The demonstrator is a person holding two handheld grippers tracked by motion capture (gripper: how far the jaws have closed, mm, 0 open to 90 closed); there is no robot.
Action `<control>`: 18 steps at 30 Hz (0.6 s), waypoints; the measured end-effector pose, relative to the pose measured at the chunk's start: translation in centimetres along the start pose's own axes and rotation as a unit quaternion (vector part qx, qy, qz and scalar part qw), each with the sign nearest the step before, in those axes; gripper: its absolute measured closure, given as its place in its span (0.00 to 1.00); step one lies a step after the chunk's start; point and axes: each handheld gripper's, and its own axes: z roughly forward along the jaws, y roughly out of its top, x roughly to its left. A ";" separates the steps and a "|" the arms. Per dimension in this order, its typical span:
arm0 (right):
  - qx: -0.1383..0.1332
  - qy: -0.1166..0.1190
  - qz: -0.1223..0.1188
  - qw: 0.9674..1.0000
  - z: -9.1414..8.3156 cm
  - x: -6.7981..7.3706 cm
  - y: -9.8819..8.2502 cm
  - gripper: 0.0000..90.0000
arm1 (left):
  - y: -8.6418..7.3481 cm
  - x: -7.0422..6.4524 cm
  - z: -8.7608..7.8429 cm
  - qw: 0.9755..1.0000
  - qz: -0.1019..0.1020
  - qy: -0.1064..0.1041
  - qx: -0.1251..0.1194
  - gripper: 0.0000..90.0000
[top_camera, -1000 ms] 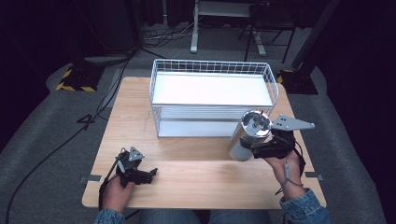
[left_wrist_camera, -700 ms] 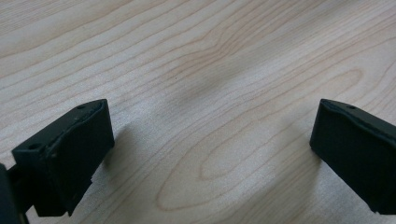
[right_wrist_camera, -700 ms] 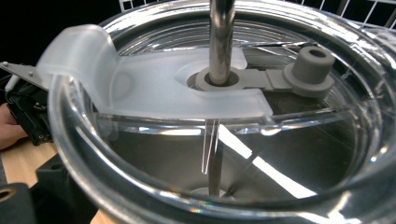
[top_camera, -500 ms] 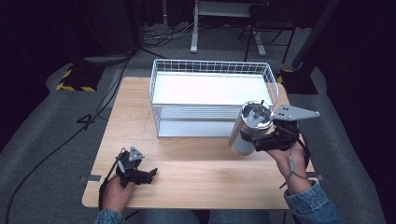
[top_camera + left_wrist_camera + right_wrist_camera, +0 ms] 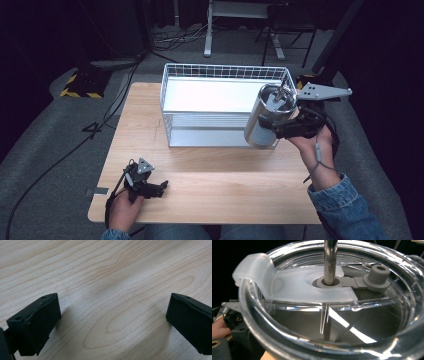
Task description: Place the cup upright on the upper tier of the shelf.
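1. Far left, near the front edge of the pale wooden table (image 5: 210,175), the left gripper (image 5: 159,188) rests low on the wood. In the left gripper view its two black jaws stand wide apart with only bare grain between them. It's idle, holding nothing, and well apart from the action.

2. Centre stage: the white wire basket (image 5: 227,75) with its pale flat floor sits towards the far half of the table, open at the top. Nothing can be seen inside it.

3. Now the right side: the tall brushed-steel tumbler with a clear plastic lid (image 5: 268,116) is up off the table, tilted, hanging just in front of the basket's right front corner. The right gripper (image 5: 280,131) reaches onto the tumbler's side, and the lift suggests a clamp, though the jaws themselves cannot be seen, so I can't say for certain.

4. The right gripper view looks straight down onto that clear lid (image 5: 332,302): a metal straw (image 5: 330,260) runs through the centre hole, and a grey rubber stopper (image 5: 377,275) sits on its tab, out of its hole.

5. My read: this looks like a carry into the basket. To do it well, bring the tumbler's base above the wire rim first, keep the grip firm on that smooth steel, level the tilt, and lower it straight onto the basket floor.
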 end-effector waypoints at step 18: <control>-0.003 -0.025 0.017 1.000 2.8 -1.9 5.8 0.04 | 0.1 0.0 0.1 1.000 0.000 -0.001 -0.001 0.00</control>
